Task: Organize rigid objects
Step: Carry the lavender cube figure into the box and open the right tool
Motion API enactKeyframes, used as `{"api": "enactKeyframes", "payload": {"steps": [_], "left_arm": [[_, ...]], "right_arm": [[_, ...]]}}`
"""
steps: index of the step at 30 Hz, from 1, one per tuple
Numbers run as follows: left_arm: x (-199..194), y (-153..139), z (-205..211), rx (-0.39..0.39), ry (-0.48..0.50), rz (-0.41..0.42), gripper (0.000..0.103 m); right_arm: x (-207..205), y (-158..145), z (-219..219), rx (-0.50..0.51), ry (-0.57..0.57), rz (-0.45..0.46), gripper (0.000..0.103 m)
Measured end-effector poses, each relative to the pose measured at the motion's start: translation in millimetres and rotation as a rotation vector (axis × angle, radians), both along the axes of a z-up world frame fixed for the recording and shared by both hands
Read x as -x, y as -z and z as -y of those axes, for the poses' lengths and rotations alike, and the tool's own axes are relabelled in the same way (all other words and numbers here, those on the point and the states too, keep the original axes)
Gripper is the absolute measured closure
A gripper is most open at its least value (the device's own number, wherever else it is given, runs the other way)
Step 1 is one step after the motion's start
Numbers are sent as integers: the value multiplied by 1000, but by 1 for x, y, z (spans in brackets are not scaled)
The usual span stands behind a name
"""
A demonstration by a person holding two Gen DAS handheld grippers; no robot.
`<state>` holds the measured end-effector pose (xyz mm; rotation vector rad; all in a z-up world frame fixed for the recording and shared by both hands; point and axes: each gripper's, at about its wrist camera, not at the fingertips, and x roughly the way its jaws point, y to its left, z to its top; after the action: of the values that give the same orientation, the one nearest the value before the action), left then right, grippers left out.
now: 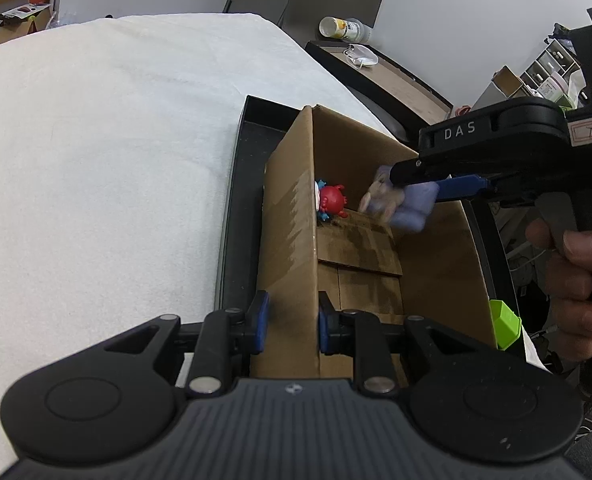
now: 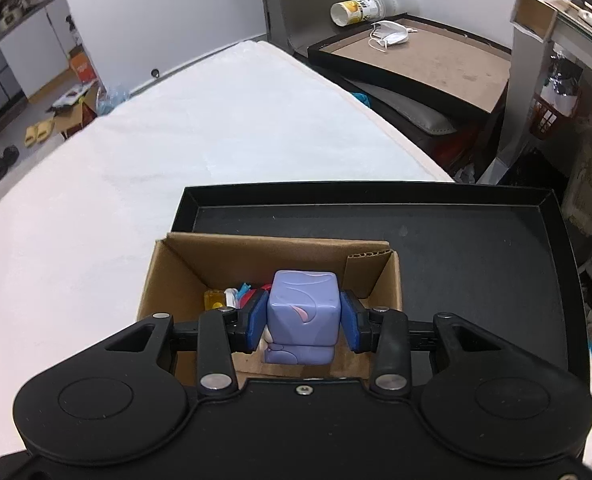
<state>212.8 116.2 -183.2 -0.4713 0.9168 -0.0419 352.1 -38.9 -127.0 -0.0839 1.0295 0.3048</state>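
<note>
An open cardboard box [image 1: 292, 208] [image 2: 164, 276] stands in a shallow black tray [image 1: 236, 184] [image 2: 475, 240] on a white-covered table. My left gripper [image 1: 292, 322] is shut on the box's near left wall, one blue pad on each side. My right gripper [image 2: 303, 320] is shut on a purple blocky toy figure [image 2: 301, 312] [image 1: 395, 204] and holds it over the box's opening. Inside the box lie a red toy with blue bits [image 1: 331, 200] [image 2: 248, 294] and a small yellow piece [image 2: 212, 299].
The white cloth [image 1: 96, 160] [image 2: 176, 152] covers the table to the left and beyond the tray. A green block [image 1: 505, 324] sits by the box's right side. Behind stands a dark side table [image 2: 423, 64] with a tipped paper cup [image 2: 359, 8] and a face mask [image 2: 387, 34].
</note>
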Motion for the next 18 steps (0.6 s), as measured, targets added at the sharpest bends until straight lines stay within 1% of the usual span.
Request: {"api": "enactKeyframes", "payload": {"steps": [7,11,15,18], "left_arm": [[3,0,1,-1,-1,10,80],[3,-1,0,-1,-1,10,80],[4,-2,1,-9,1,13,80],[4,-4,2,-12,0,14,80]], "right_arm": [[4,-12,6,-6,-13,20,63],[11,-23,17,-12,-20,24,55],[20,-33,28,-16,-24,31,53],[28,-40,39,-23,-26,34,46]]}}
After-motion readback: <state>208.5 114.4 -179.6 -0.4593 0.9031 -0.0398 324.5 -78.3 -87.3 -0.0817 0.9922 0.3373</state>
